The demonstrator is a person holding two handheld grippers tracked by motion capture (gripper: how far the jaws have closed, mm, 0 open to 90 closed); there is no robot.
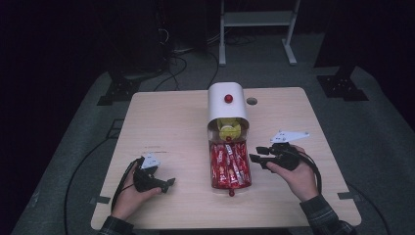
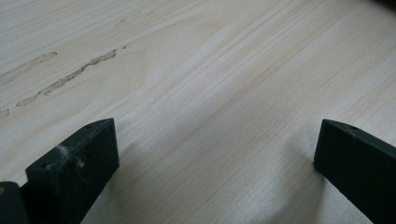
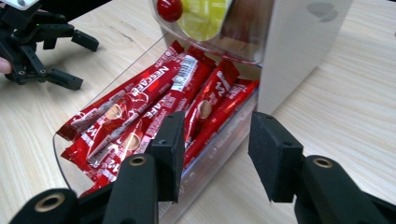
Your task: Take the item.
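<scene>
A white dispenser box [image 1: 226, 105] with a red knob stands at the table's middle. Its clear drawer [image 1: 214, 171] is pulled out toward me and holds several red Nescafe sticks [image 1: 230, 165] [image 3: 140, 107]. Above the drawer is a clear compartment with yellow packets [image 3: 203, 16]. My right gripper [image 1: 255, 153] [image 3: 215, 126] is open at the drawer's right side. One jaw hangs over the sticks and the other outside, with the drawer's clear wall [image 3: 210, 154] between them, untouched. My left gripper [image 1: 165, 177] [image 2: 217, 135] rests open on bare wood at the left, with nothing between its fingers.
The wooden table [image 1: 161, 117] has a round hole [image 1: 251, 101] behind the box. A small red knob [image 1: 231, 192] ends the drawer near the front edge. Dark floor with cables surrounds the table, and a white stand [image 1: 257, 19] is at the back.
</scene>
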